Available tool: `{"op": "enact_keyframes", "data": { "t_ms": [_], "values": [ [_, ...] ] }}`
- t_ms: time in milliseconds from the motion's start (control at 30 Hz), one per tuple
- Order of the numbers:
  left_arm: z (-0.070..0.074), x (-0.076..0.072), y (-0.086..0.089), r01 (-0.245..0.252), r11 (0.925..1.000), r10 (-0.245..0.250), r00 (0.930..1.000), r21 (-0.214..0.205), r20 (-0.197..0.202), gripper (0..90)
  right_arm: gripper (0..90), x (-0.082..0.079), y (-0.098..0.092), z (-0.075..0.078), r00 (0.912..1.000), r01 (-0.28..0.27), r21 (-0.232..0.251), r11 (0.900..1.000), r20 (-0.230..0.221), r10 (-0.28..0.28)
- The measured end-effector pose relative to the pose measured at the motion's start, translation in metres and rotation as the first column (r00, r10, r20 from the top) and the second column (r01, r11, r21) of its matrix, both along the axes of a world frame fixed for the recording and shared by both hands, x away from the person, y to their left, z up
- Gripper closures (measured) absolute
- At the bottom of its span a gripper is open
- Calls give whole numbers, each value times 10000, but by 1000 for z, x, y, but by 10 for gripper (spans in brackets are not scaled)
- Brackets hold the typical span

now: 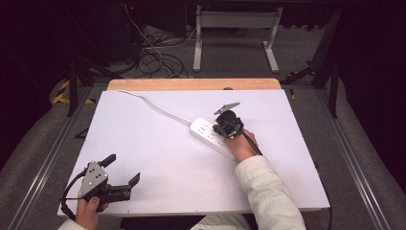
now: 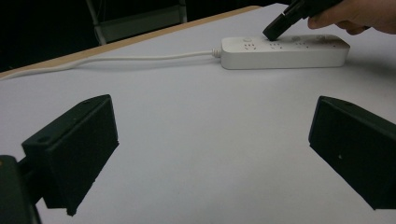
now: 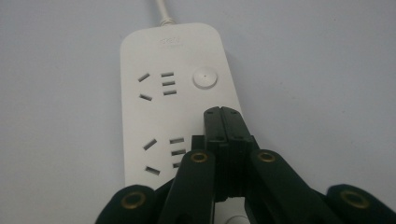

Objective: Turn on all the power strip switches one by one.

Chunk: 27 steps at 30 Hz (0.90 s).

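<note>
A white power strip lies flat right of the middle of the white board, and its white cord runs off to the far left corner. My right gripper is shut with nothing between its jaws. Its joined tips point down at the strip's top face, just short of the round button; contact is unclear. In the left gripper view the strip sits far ahead with the right gripper's tip on or just over it. My left gripper rests open at the near left corner, its wide-apart jaws holding nothing.
The white board covers a wooden table whose back edge shows. Beyond it, on the floor, are tangled cables and a white metal frame. A sleeved forearm crosses the near right of the board.
</note>
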<state>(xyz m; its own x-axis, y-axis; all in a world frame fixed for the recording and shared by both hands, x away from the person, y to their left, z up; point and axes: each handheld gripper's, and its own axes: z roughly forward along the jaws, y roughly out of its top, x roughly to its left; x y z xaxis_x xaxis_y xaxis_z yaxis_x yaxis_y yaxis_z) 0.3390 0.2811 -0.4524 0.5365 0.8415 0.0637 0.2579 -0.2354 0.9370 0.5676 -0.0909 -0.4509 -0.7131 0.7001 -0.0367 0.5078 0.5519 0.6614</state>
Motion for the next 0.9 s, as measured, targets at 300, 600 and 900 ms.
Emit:
{"op": "enact_keyframes", "data": {
  "t_ms": [300, 600, 900],
  "values": [
    [0, 2, 0, 8, 10000, -8, 10000, -14, -60, 19, 900, -8, 7, 44, 9964, -369, 817, 9960, 788, 305],
    [0, 1, 0, -32, 10000, 32, 10000, -29, -13, 18, 900, -4, 9, 45, 9964, -344, 524, 9980, 786, 302],
    [0, 1, 1, -29, 10000, 29, 10000, -35, -20, 18, 900, 5, 20, 43, 9962, -435, 504, 9978, 776, 395]
  ]
}}
